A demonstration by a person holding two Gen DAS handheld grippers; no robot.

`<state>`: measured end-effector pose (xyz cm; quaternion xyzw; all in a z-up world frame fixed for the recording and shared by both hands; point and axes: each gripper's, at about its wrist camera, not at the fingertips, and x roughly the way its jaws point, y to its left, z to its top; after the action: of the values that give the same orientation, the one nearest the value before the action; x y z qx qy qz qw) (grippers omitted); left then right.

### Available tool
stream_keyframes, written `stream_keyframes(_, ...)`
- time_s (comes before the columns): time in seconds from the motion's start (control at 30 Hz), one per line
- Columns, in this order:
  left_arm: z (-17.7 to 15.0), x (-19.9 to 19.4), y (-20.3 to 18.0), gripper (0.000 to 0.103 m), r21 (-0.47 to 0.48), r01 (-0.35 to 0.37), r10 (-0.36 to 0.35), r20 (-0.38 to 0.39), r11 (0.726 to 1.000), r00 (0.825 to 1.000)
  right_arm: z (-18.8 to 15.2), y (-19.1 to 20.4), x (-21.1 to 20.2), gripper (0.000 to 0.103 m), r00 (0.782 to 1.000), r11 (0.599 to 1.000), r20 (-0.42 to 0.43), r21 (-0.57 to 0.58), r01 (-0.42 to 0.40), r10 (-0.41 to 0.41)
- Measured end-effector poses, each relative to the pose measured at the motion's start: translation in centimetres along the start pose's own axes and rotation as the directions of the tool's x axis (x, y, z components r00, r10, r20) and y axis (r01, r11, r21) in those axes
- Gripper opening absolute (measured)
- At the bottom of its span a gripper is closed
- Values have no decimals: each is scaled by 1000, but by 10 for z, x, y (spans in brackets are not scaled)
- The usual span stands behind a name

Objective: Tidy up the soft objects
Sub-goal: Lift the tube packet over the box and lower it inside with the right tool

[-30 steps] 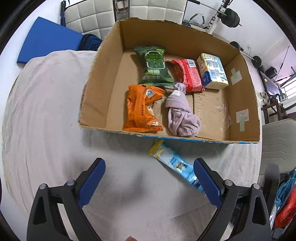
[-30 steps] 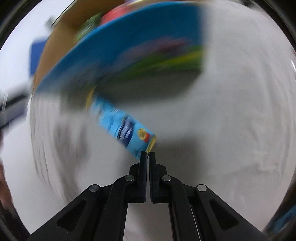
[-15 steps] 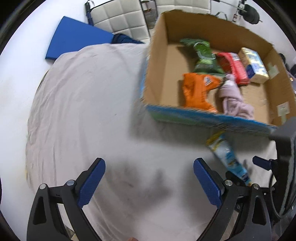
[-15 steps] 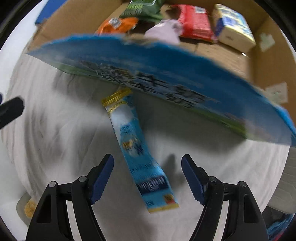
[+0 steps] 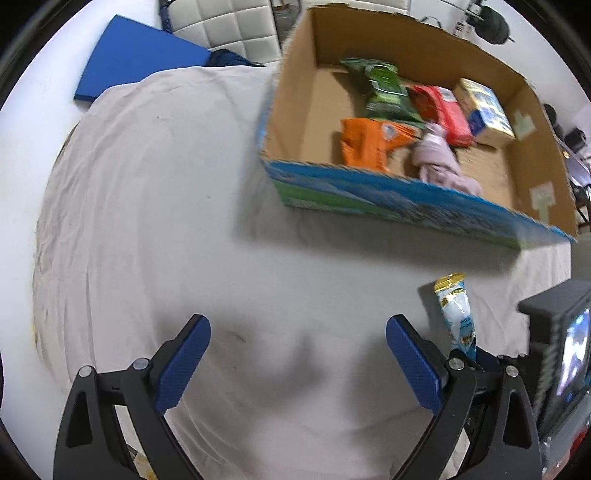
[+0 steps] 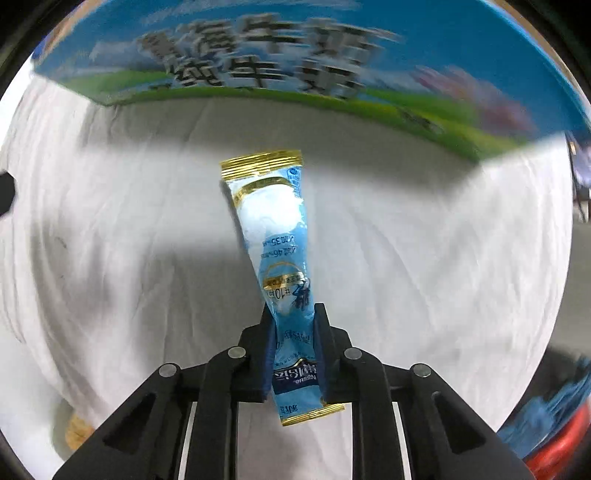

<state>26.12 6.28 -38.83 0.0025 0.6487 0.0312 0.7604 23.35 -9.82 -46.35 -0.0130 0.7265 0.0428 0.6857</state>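
Observation:
A long light-blue snack sachet with gold ends [image 6: 275,236] is pinched near its lower end by my right gripper [image 6: 293,314], which is shut on it; the sachet sticks forward over the white cloth. It also shows in the left wrist view [image 5: 456,314]. An open cardboard box [image 5: 295,96] with a blue printed front [image 6: 258,40] holds a green packet [image 5: 384,88], an orange packet [image 5: 369,144], a red packet [image 5: 439,110], a blue-yellow carton [image 5: 484,110] and a pink cloth [image 5: 439,158]. My left gripper [image 5: 297,362] is open and empty above the cloth.
The table is covered by a white cloth [image 5: 147,206]. A blue mat [image 5: 136,62] and a white padded chair [image 5: 229,26] lie beyond its far edge. The right device's dark body [image 5: 554,350] is at the right edge of the left wrist view.
My right gripper opened, moved onto the sachet and closed on its lower end. The left gripper swung left and back, so the box sits farther right in its view.

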Motion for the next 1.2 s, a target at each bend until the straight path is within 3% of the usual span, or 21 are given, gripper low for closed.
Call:
stream_keyframes(0.2, -9, -26, -23, 98, 39, 86, -86, -8, 996, 996, -30, -30, -53, 19, 993, 992, 74, 89, -94, 88)
stream_keyframes(0.43, 8, -78, -46, 98, 104, 173, -180, 59, 979, 982, -27, -74, -149, 19, 954, 964, 242, 156, -217, 175)
stream_keyframes(0.6, 40, -101, -61, 98, 139, 195, -210, 103, 971, 972, 5, -76, -195, 19, 927, 955, 326, 158, -249, 187)
stream_keyframes(0.77, 84, -94, -69, 98, 144, 195, -210, 102, 970, 972, 50, -88, -217, 19, 913, 953, 376, 185, -242, 159)
stream_keyframes(0.9, 119, -69, -72, 98, 111, 223, -231, 60, 968, 971, 102, -95, -195, 19, 921, 941, 363, 239, -240, 143)
stream_keyframes(1.07, 155, -34, -70, 98, 54, 276, -276, -11, 960, 961, 143, -103, -157, 19, 936, 931, 325, 283, -229, 132)
stream_keyframes(1.2, 171, -20, -75, 98, 64, 253, -252, -24, 965, 967, 169, -105, -130, 19, 952, 934, 281, 290, -208, 125)
